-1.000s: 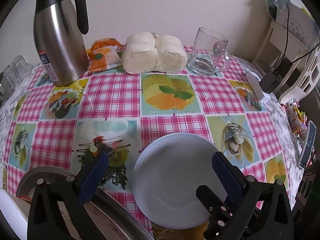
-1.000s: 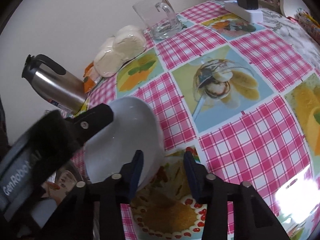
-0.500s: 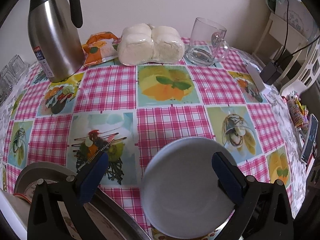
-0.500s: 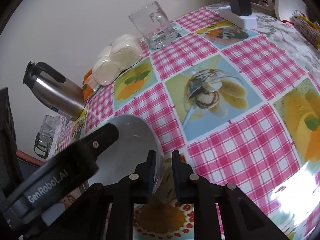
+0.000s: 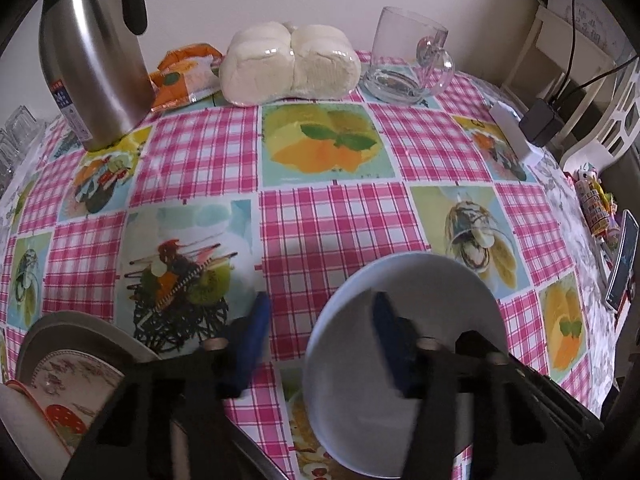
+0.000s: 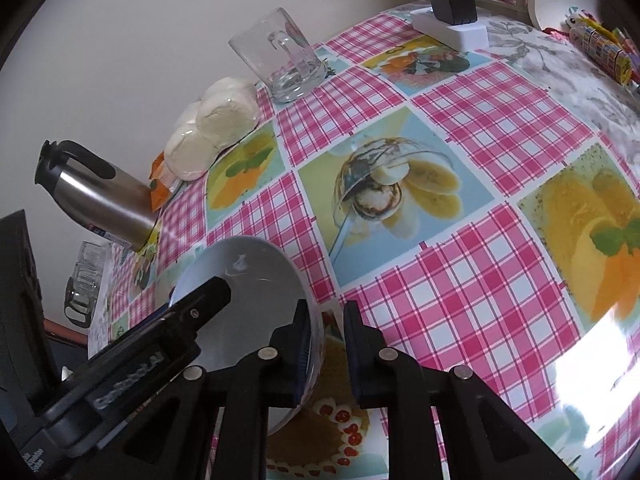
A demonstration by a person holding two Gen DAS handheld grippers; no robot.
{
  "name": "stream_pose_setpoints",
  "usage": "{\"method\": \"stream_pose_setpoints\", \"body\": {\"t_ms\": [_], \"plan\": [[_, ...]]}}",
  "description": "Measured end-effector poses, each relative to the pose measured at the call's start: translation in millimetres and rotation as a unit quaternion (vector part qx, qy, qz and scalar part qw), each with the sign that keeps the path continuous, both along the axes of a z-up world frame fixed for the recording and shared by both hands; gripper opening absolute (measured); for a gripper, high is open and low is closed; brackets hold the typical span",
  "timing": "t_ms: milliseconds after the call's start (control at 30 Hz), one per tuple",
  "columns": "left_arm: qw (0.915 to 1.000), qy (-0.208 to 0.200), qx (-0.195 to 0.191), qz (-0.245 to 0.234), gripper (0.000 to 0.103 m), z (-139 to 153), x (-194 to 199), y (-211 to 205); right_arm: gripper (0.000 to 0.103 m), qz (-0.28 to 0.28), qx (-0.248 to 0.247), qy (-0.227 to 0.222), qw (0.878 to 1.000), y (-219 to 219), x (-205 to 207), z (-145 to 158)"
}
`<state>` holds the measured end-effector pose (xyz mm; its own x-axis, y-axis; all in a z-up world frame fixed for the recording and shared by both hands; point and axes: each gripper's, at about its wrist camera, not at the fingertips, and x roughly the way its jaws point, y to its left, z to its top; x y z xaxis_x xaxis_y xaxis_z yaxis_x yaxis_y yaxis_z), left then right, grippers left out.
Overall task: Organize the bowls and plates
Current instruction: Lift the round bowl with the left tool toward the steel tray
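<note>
A white bowl (image 5: 432,312) is lifted and tilted above the checked tablecloth, near the front edge. My left gripper (image 5: 320,320) straddles its left rim, one blue finger (image 5: 390,336) inside the bowl and the other outside, with a wide gap between them. In the right wrist view the bowl (image 6: 248,276) sits at lower left. My right gripper (image 6: 326,344) has one finger inside its right rim and the other outside, a gap still showing. A stack of plates (image 5: 76,356) lies at lower left, a patterned one on a grey one.
A steel thermos jug (image 5: 92,64), an orange snack packet (image 5: 184,72), wrapped white buns (image 5: 292,66) and a glass mug (image 5: 408,64) stand along the back wall. A white power strip with a charger (image 5: 520,136) lies at right. A phone (image 5: 622,260) rests at the right edge.
My left fingers have closed inward onto the bowl's left rim. My right fingers have opened apart and loosened on the right rim. The bowl has shifted right in the left wrist view.
</note>
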<state>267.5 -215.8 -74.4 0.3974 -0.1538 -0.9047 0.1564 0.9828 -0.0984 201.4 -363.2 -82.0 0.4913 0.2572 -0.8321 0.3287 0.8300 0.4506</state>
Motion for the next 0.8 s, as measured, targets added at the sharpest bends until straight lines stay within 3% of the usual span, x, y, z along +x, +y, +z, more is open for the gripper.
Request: {"method": "stream_pose_setpoints", "body": {"t_ms": [67,133,800], "plan": [[0.9999,-0.003,-0.013,-0.006,0.03,2,-1,-1,0.018,0.0,-0.001,0.001,1.0,0,0,0],[0.9998,-0.004,-0.017,-0.008,0.025,3,-1,-1,0.018,0.003,0.001,-0.001,1.0,1,-1,0],[0.9985,-0.006,-0.052,-0.018,0.024,19,-6,2,0.018,0.01,-0.008,0.016,1.0,6,-4,3]]}}
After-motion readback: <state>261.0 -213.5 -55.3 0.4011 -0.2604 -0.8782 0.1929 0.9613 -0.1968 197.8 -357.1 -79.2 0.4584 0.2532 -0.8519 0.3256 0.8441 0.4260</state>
